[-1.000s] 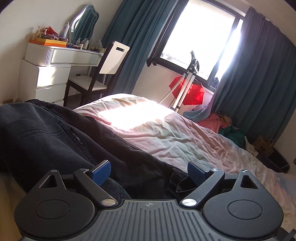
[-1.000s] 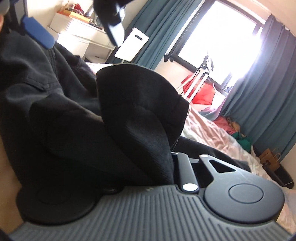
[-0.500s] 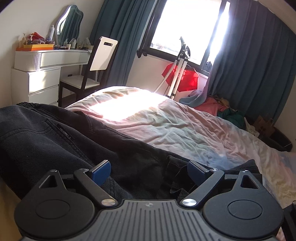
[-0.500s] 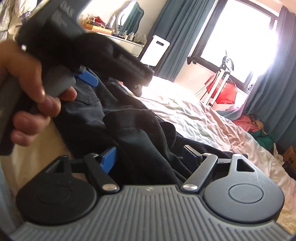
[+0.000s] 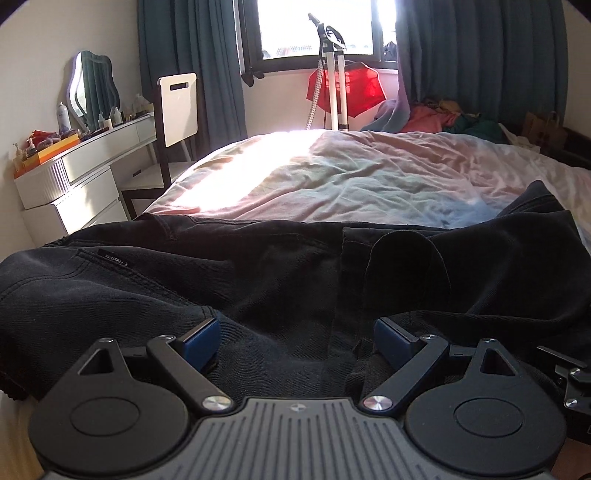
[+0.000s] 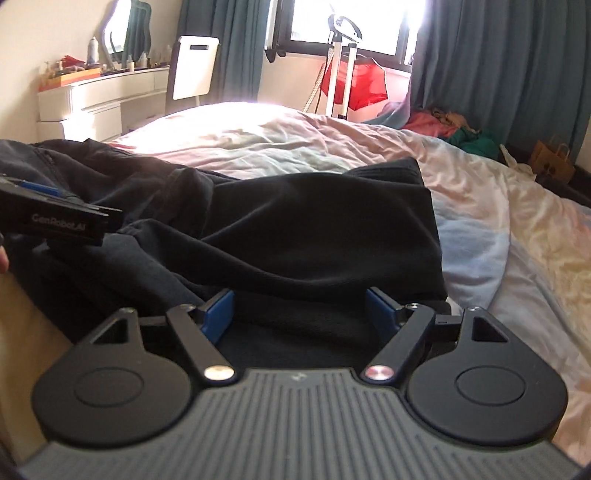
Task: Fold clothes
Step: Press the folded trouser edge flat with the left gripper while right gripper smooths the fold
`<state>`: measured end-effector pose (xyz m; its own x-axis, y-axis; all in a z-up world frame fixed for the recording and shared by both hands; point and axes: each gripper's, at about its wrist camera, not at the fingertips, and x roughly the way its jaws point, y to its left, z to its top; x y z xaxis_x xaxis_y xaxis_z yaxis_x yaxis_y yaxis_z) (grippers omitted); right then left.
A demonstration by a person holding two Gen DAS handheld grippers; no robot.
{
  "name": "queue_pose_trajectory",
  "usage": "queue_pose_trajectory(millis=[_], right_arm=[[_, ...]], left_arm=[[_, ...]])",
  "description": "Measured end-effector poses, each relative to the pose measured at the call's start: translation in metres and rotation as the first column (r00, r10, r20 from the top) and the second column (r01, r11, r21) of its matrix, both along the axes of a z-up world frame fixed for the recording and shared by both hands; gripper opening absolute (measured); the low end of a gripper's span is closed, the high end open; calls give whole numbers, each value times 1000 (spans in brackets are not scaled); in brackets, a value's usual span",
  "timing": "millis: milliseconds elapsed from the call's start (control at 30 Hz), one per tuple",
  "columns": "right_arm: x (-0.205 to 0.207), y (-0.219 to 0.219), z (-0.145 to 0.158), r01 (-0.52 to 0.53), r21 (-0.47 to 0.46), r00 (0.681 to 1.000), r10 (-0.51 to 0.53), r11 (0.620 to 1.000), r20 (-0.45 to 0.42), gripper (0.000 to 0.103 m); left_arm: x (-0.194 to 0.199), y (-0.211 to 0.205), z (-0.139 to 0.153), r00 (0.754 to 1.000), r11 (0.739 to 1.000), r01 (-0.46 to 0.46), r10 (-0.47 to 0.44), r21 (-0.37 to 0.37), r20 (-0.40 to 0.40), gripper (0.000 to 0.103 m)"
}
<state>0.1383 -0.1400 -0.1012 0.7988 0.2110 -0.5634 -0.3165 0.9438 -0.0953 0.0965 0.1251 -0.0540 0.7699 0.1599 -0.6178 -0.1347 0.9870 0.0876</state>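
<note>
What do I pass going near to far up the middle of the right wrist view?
Open right claw → black garment → pastel bedsheet → red cloth on the white stand → window.

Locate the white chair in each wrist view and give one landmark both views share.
Left wrist view: the white chair stands upper left, between the dresser and the dark curtain, past the bed's far corner.
Right wrist view: the same chair sits upper left, right of the dresser, in front of the curtain.
Shared landmark: the red cloth hanging under the window, top centre in both.
</note>
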Motion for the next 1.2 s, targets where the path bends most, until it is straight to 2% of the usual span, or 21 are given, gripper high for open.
queue_pose_trajectory(millis=[233, 333, 400, 467, 500, 600, 700, 733, 800, 900, 1000, 1067, 1133, 1167, 1200], right_arm=[[-5, -11, 11, 24, 33, 1000, -23, 999, -14, 79], [-3, -11, 17, 48, 11, 999, -49, 999, 7, 79], [1, -13, 24, 66, 22, 998, -66, 998, 18, 79], [2, -19, 30, 77, 55, 997, -78, 996, 27, 79], [3, -25, 33, 86, 77, 996, -89, 993, 28, 79], [8, -48, 36, 125, 152, 992, -128, 980, 11, 79], [16, -68, 34, 188, 207, 982, -186, 960, -28, 79], [19, -75, 33, 210, 223, 978, -206, 952, -41, 79], [23, -87, 32, 248, 253, 969, -239, 935, -66, 79], [27, -99, 30, 284, 292, 959, -266, 913, -100, 79], [29, -108, 28, 305, 328, 952, -278, 894, -128, 79], [29, -111, 28, 317, 337, 948, -290, 886, -130, 79], [29, -114, 27, 329, 347, 944, -302, 878, -132, 79], [28, -116, 27, 335, 352, 942, -307, 874, -134, 79], [28, -117, 27, 341, 357, 940, -313, 870, -135, 79]], left_arm=[[9, 13, 44, 998, 990, 60, -55, -129, 42, 92], [40, 10, 64, 992, 961, 126, -123, -248, 27, 92], [70, 4, 63, 986, 931, 144, -166, -335, -36, 92], [102, -3, 53, 971, 900, 130, -201, -417, -132, 89], [116, -6, 46, 962, 886, 104, -205, -453, -180, 84], [144, -7, 23, 938, 849, -5, -179, -528, -296, 80], [161, -1, 5, 912, 816, -135, -119, -562, -392, 72], [163, 3, 1, 904, 791, -176, -105, -585, -413, 70], [162, 11, -4, 894, 721, -238, -98, -650, -437, 70], [158, 15, -6, 883, 649, -276, -120, -708, -455, 67], [158, 10, -13, 891, 649, -246, -141, -720, -431, 67], [159, 7, -19, 898, 647, -236, -140, -725, -418, 60], [163, 8, -22, 906, 628, -236, -134, -742, -401, 48], [165, 9, -21, 912, 625, -219, -141, -749, -385, 44], [167, 8, -17, 920, 634, -191, -152, -750, -362, 36]])
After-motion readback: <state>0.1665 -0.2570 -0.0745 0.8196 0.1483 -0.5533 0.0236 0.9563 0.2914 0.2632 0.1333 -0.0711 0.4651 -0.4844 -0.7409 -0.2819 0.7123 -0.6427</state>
